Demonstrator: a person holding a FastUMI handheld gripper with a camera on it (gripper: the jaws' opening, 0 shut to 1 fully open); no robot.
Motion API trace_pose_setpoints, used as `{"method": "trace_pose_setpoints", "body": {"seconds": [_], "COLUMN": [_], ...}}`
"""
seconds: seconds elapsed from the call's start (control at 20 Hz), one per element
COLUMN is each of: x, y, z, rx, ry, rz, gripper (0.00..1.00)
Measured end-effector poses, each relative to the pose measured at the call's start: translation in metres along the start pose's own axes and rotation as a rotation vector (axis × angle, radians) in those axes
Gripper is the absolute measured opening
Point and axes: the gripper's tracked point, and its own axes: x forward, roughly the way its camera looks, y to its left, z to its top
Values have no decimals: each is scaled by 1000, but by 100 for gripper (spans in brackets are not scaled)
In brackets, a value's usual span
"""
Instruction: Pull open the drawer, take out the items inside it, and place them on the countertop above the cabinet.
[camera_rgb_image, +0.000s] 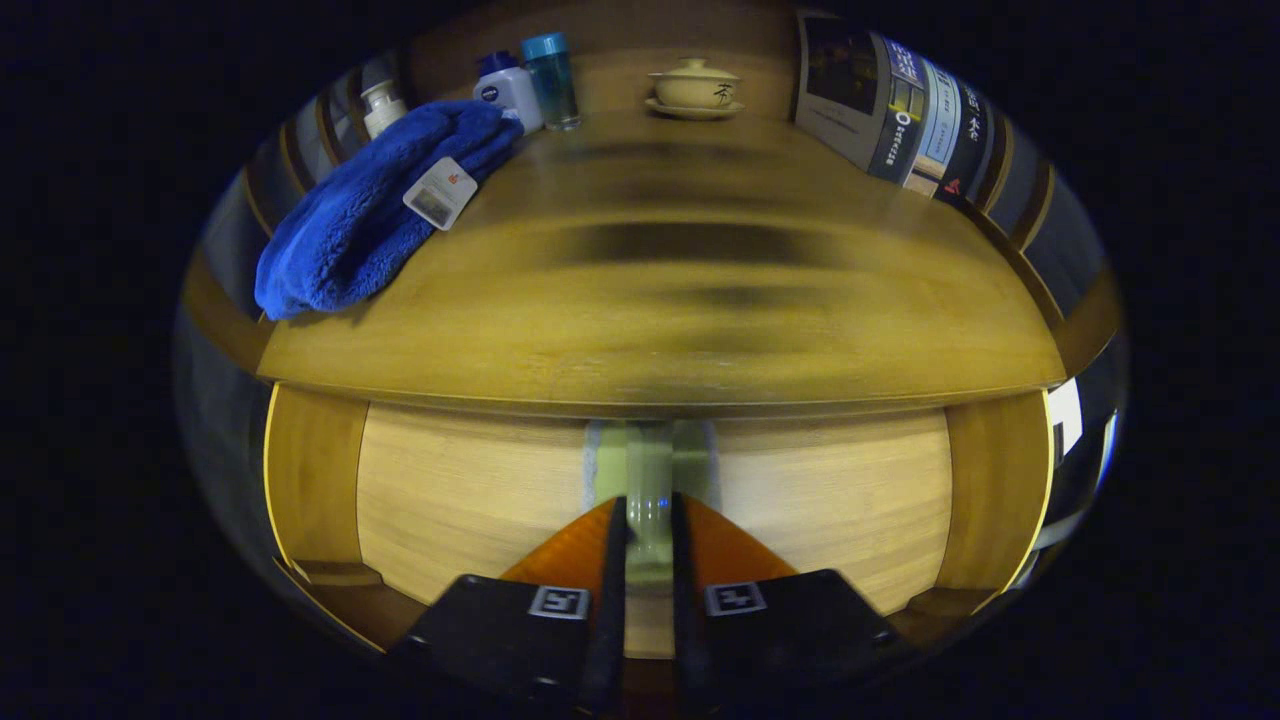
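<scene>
Gripping drawer handle (649, 480) w/ gripper (649, 515): fingers nearly together, one either side of the pale upright pull, looks like both pressing on it, so clamped for the pull-open step. Handle sits centre-top of drawer front (480, 500), just under countertop (700, 330) lip; grabbed there prob. because it's the only purchase on a flat panel. Drawer looks closed or barely started, front about flush w/ cabinet side posts (312, 480); contents hidden, can't tell what's inside yet.

Up top, stuff kept to the back & sides: blue towel (375, 215) w/ tag draped at far left, white bottle (508, 90) & blue-capped tumbler (552, 80) just behind it, small pump bottle (382, 105) further left, lidded tea bowl (695, 88) on saucer mid-back, books (905, 105) upright at right. Leaves middle of countertop bare, handy landing spot for drawer items.

Next, by judgement: straight pull back, grip kept square so handle doesn't slip out.
</scene>
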Motion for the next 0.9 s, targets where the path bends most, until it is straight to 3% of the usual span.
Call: {"method": "trace_pose_setpoints", "body": {"seconds": [0.3, 0.7, 0.9], "x": [-28, -108, -150], "y": [15, 23, 47], "z": [-13, -6, 29], "rx": [0, -107, -106], "ry": [-6, -91, -214], "rz": [83, 107, 157], "gripper": [25, 25, 25]}}
